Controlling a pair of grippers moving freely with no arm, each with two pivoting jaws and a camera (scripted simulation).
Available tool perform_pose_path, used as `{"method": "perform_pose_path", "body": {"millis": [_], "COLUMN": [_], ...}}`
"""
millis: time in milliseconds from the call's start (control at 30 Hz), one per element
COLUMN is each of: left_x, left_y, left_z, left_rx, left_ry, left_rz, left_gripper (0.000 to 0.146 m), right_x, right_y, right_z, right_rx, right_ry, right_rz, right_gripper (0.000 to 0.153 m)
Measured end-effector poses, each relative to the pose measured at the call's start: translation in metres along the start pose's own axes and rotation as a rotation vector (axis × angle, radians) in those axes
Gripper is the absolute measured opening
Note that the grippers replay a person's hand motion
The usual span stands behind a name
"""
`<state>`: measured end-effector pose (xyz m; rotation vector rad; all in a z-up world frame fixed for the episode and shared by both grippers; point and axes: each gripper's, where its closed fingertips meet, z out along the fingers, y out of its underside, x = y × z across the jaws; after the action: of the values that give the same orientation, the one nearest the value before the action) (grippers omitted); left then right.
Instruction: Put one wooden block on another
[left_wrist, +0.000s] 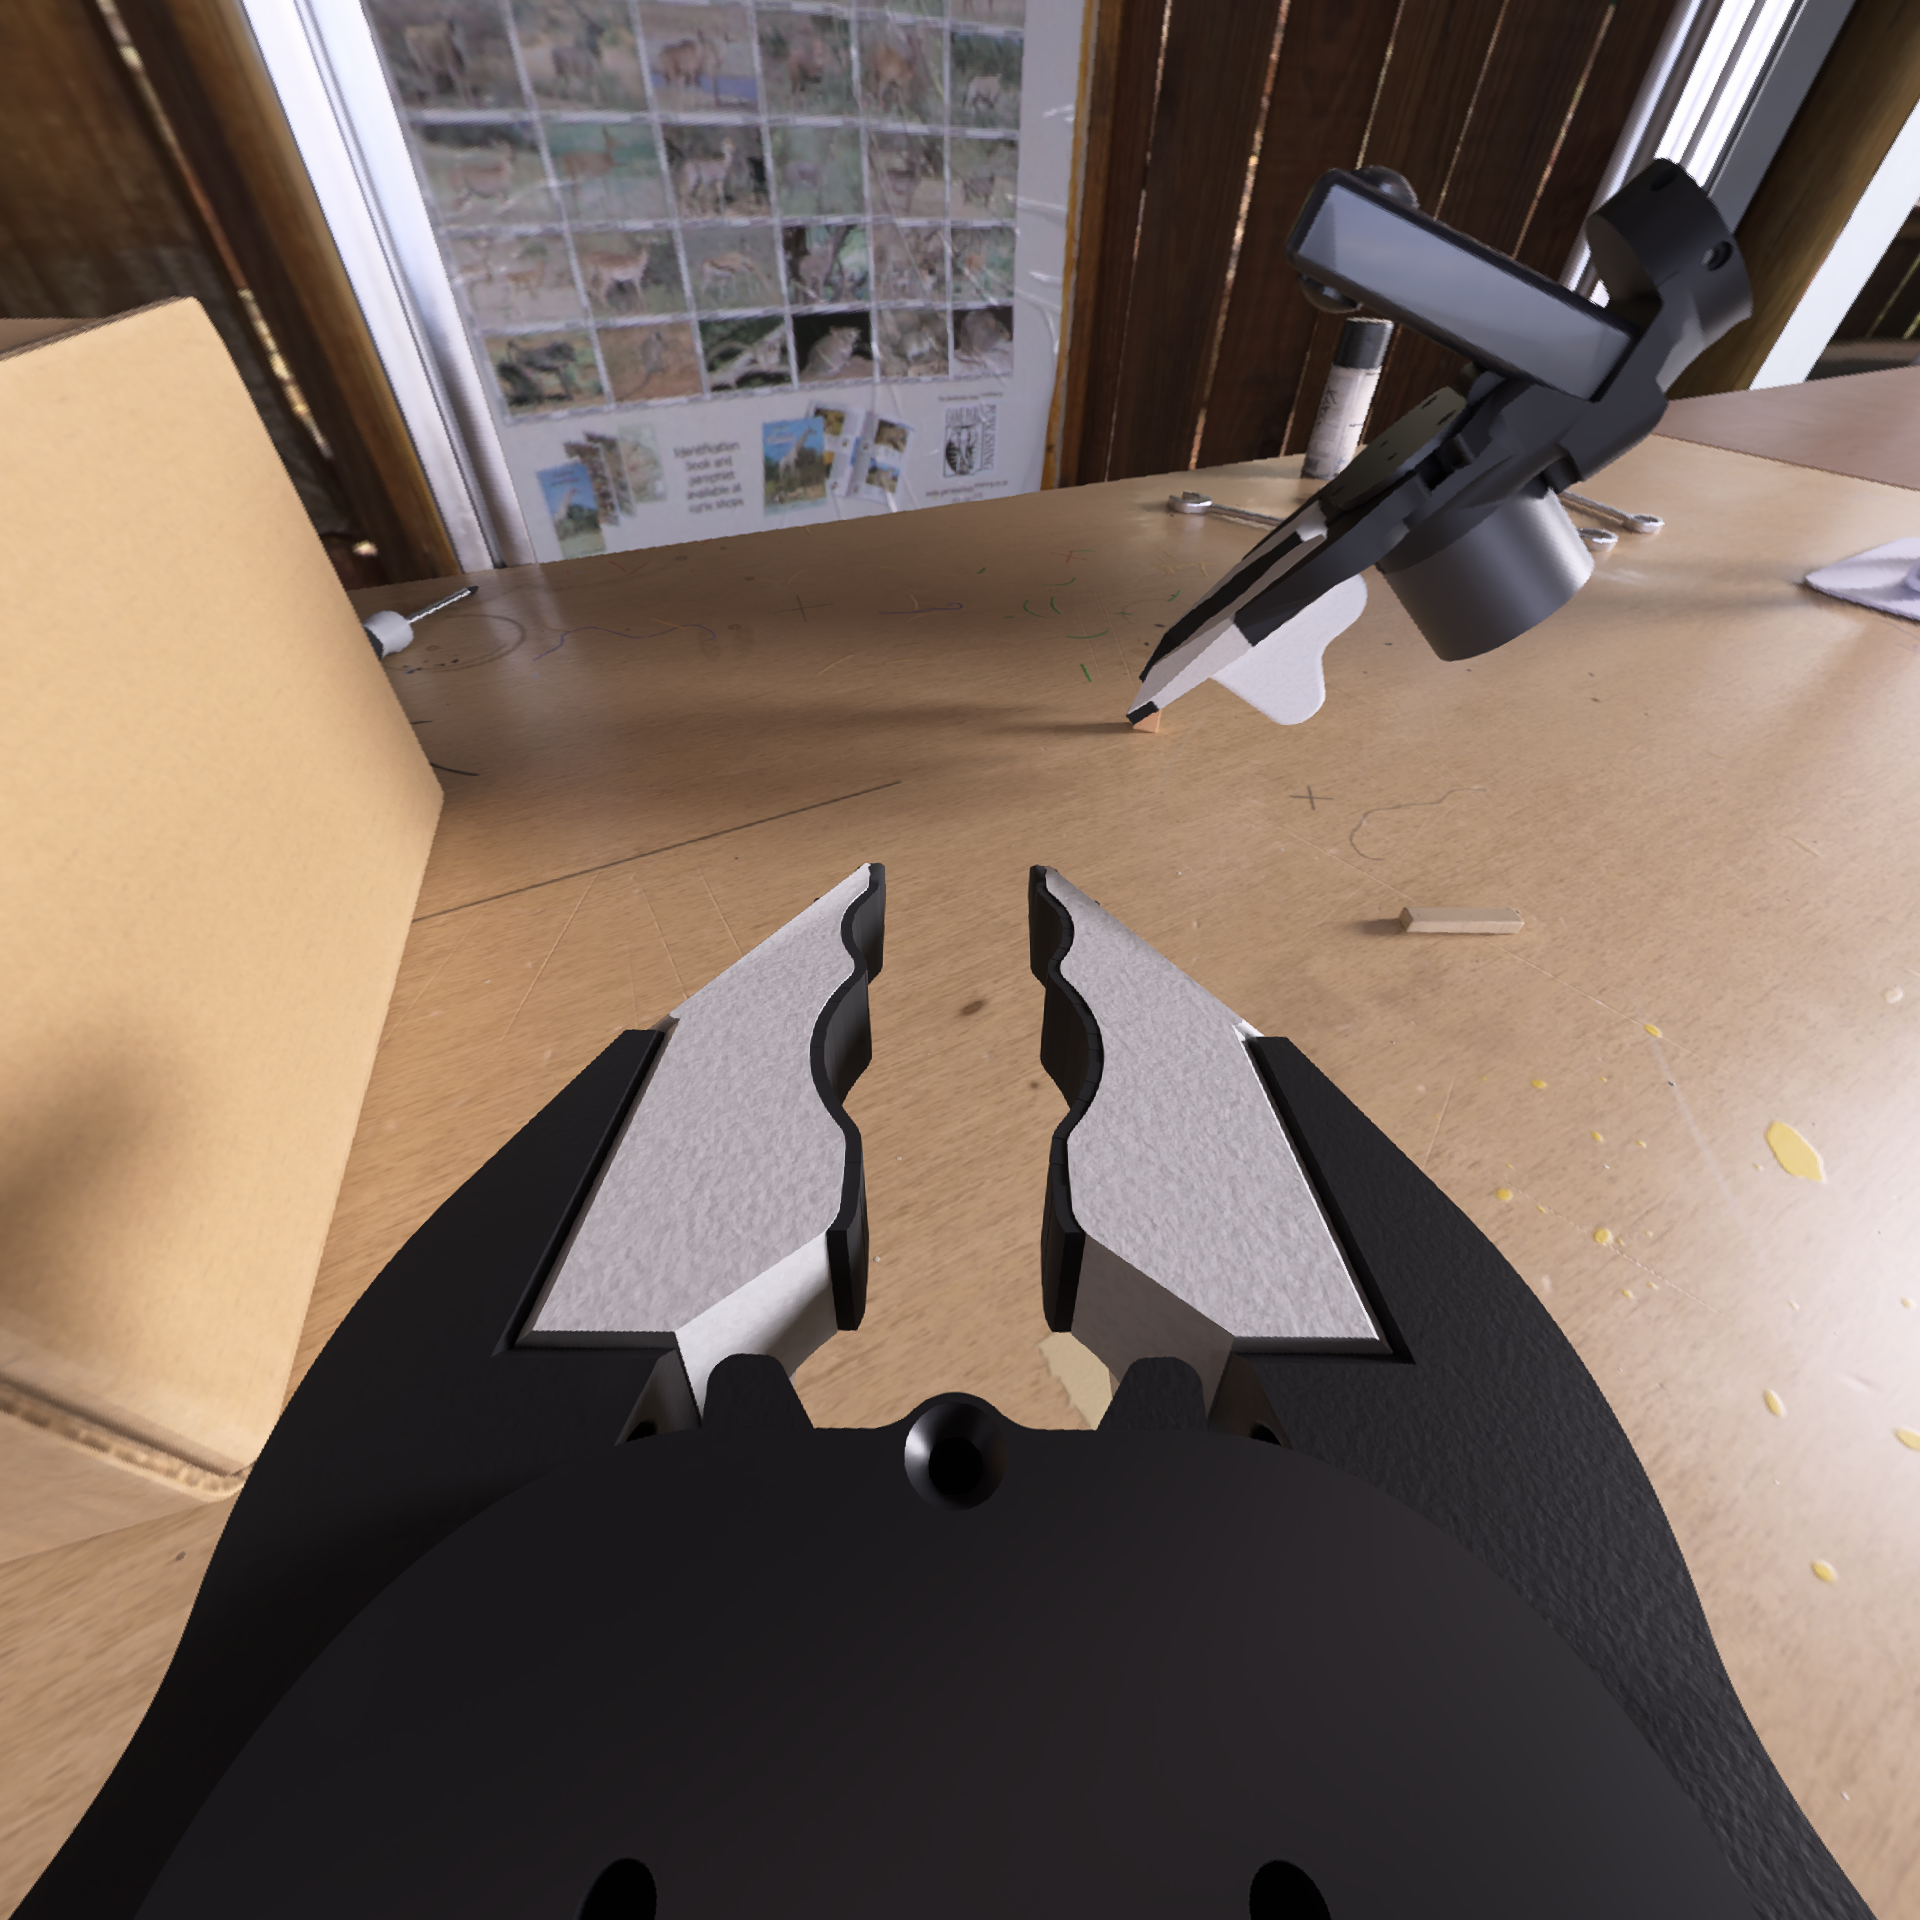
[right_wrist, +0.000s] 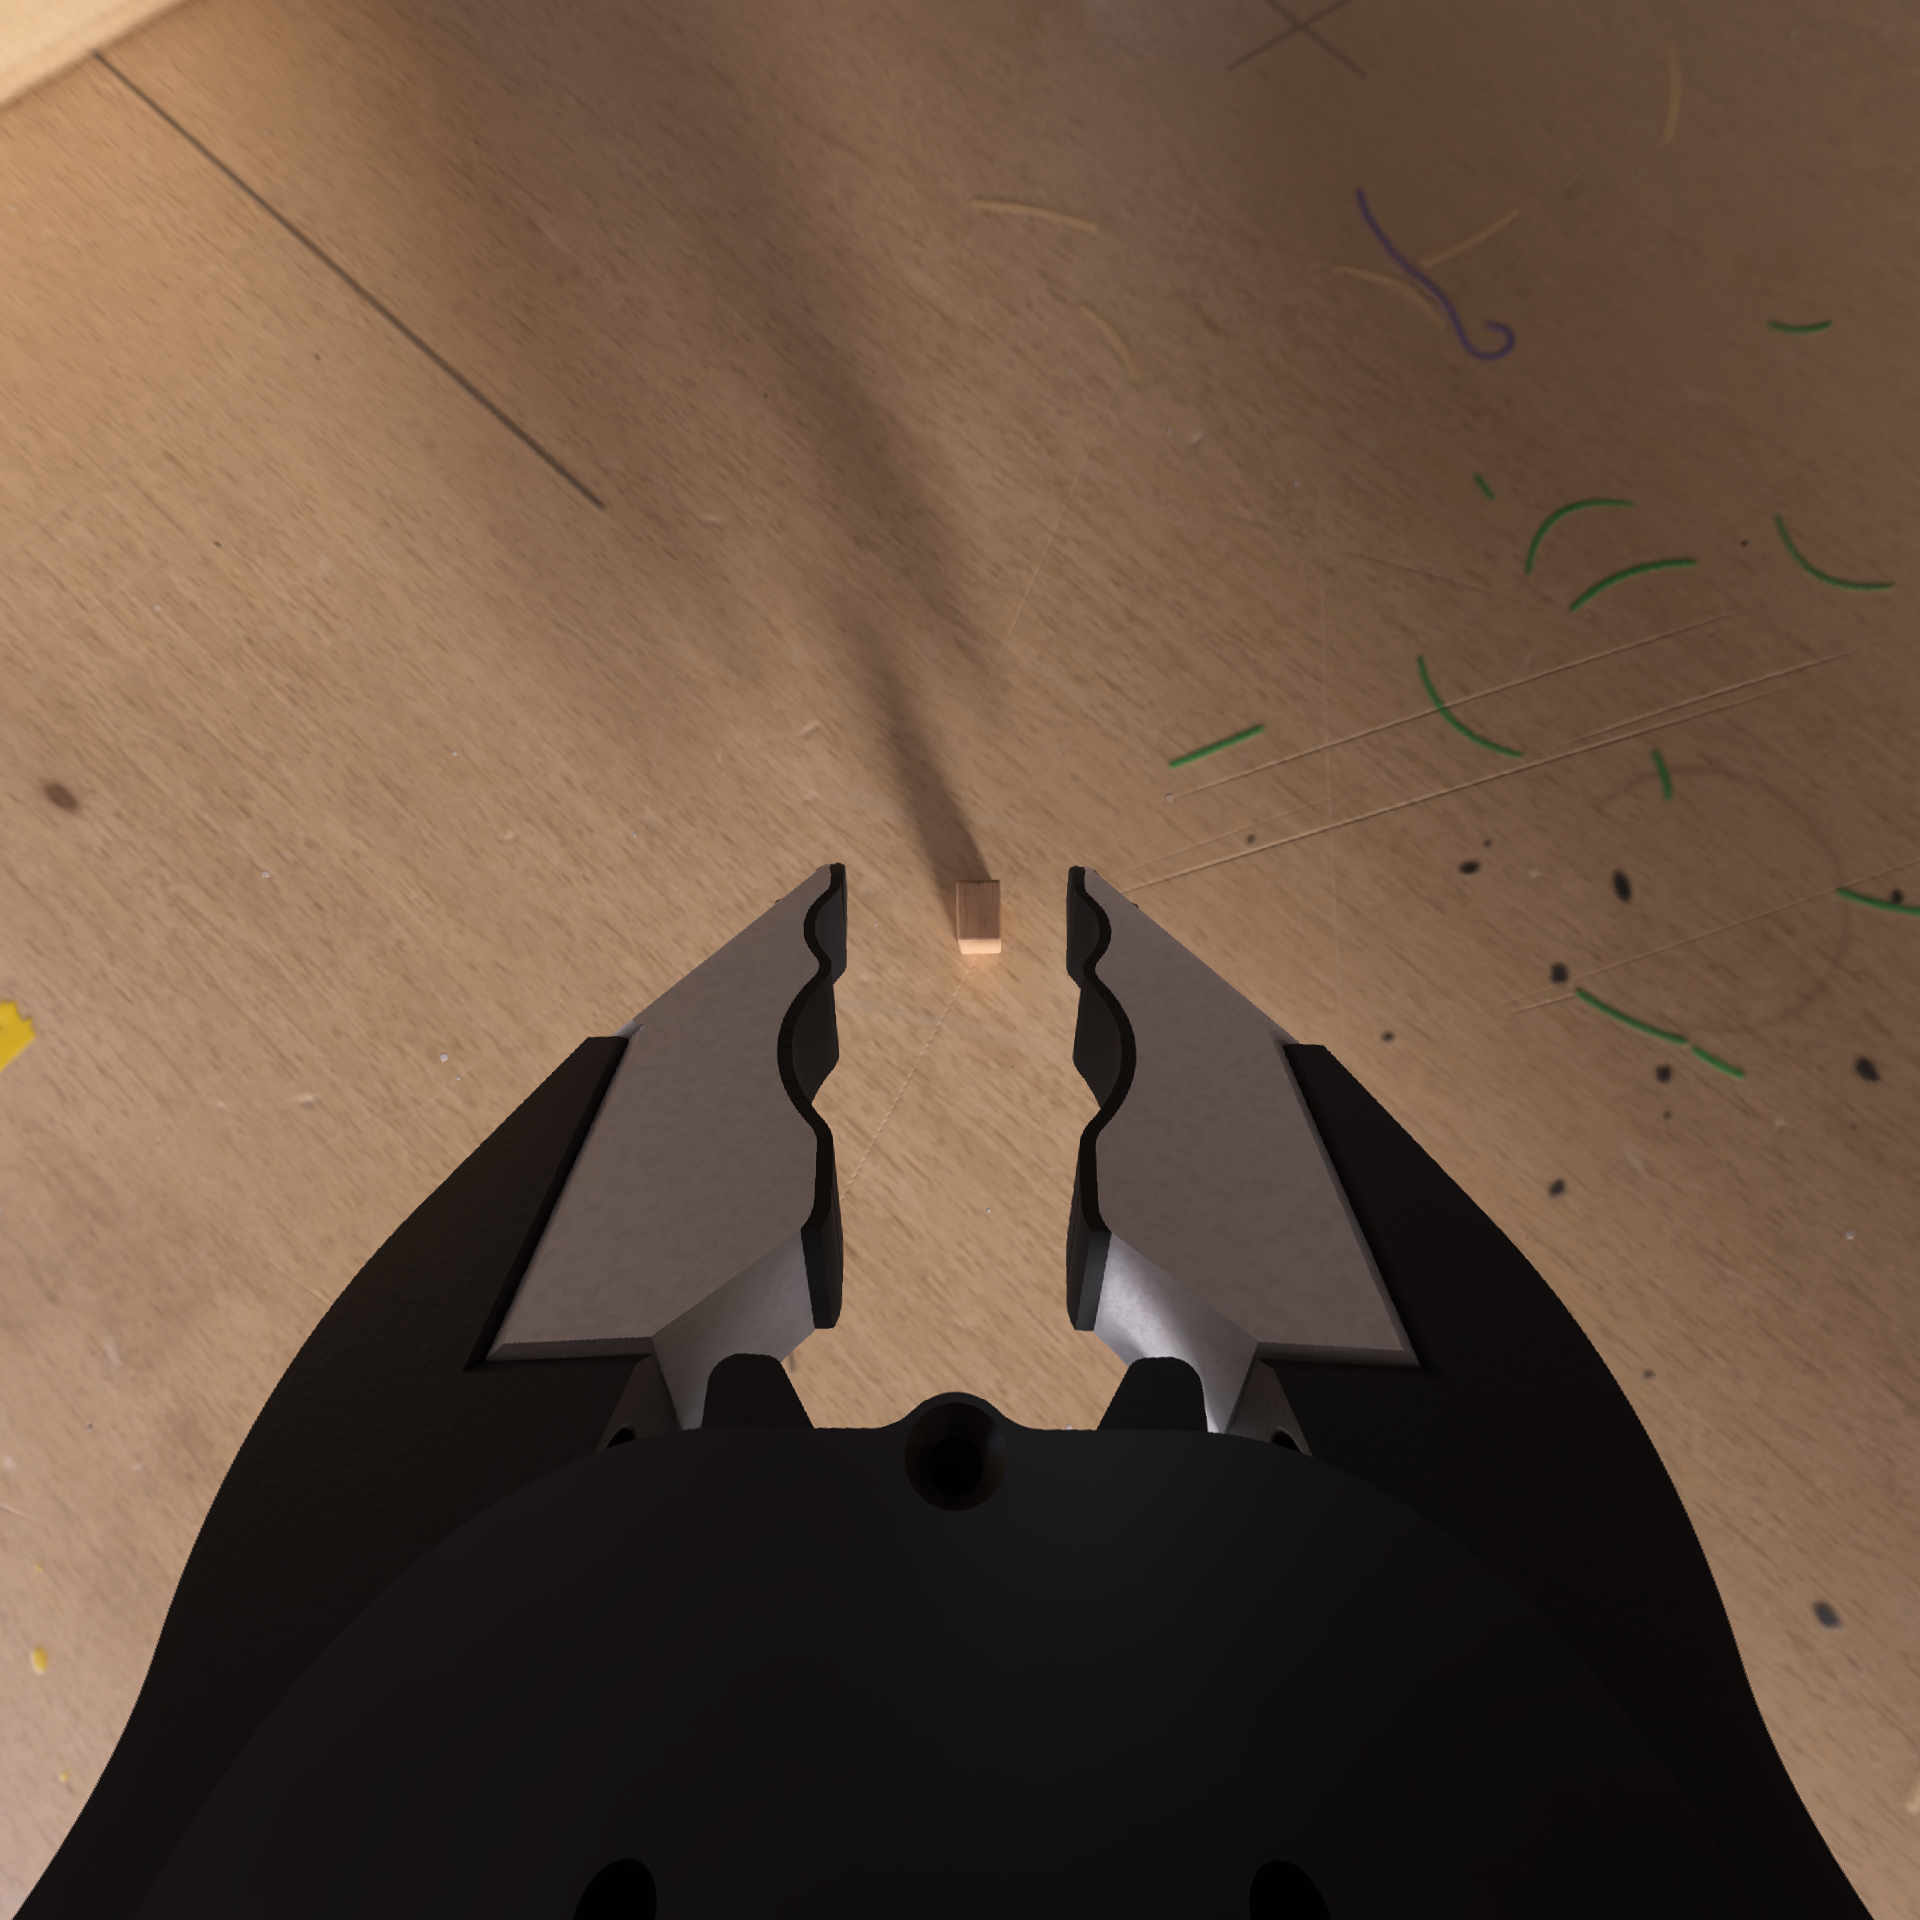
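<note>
A small pale wooden block lies on the wooden table between the tips of my right gripper, which is open around it with a gap on each side. In the left wrist view the same block peeks out under the right gripper, which tilts down onto it at the far right. A second, long flat wooden block lies on the table to the right. My left gripper is open and empty above the table.
A large cardboard box stands close on the left. Wrenches, a spray can and a white cloth lie at the back right. A poster hangs on the wall behind. Yellow paint spots mark the table.
</note>
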<state>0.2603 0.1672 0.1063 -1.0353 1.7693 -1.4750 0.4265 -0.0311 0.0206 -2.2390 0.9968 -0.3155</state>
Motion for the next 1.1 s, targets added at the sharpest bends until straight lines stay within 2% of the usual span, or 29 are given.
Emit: {"method": "perform_pose_path", "body": {"millis": [267, 367, 467, 700, 833, 900, 967, 1033, 1100], "left_x": [0.011, 0.011, 0.01, 0.01, 0.01, 0.01, 0.009, 0.008, 0.007], "left_y": [0.003, 0.003, 0.002, 0.002, 0.003, 0.004, 0.005, 0.005, 0.005], "left_z": [0.003, 0.003, 0.002, 0.002, 0.003, 0.003, 0.003, 0.003, 0.004], "left_rx": [-0.016, -0.014, -0.008, -0.005, -0.012, -0.016, -0.019, -0.019, -0.019], "left_ry": [0.036, 0.04, 0.043, 0.046, 0.048, 0.048, 0.044, 0.038, 0.039], "left_rz": [0.036, 0.031, 0.023, 0.016, 0.021, 0.02, 0.021, 0.018, 0.011], "left_gripper": [0.028, 0.028, 0.028, 0.028, 0.028, 0.028, 0.028, 0.028, 0.028], "right_x": [0.001, 0.004, 0.006, 0.007, 0.002, -0.009, -0.029, -0.041, -0.053], "right_y": [0.006, 0.007, 0.008, -0.003, -0.023, -0.04, -0.049, -0.031, 0.005], "right_z": [0.003, 0.004, 0.004, -0.008, -0.03, -0.056, -0.094, -0.115, -0.121], "right_rx": [-0.04, -0.051, -0.045, 0.062, 0.183, 0.308, 0.428, 0.38, 0.231], "right_ry": [0.08, 0.1, 0.073, -0.005, -0.117, -0.213, -0.263, -0.197, -0.178], "right_rz": [-0.067, -0.095, -0.105, -0.059, 0.015, 0.031, -0.063, -0.194, -0.252], "right_gripper": [0.04, 0.027, 0.008, 0.008, 0.008, 0.008, 0.008, 0.008, 0.008]}}
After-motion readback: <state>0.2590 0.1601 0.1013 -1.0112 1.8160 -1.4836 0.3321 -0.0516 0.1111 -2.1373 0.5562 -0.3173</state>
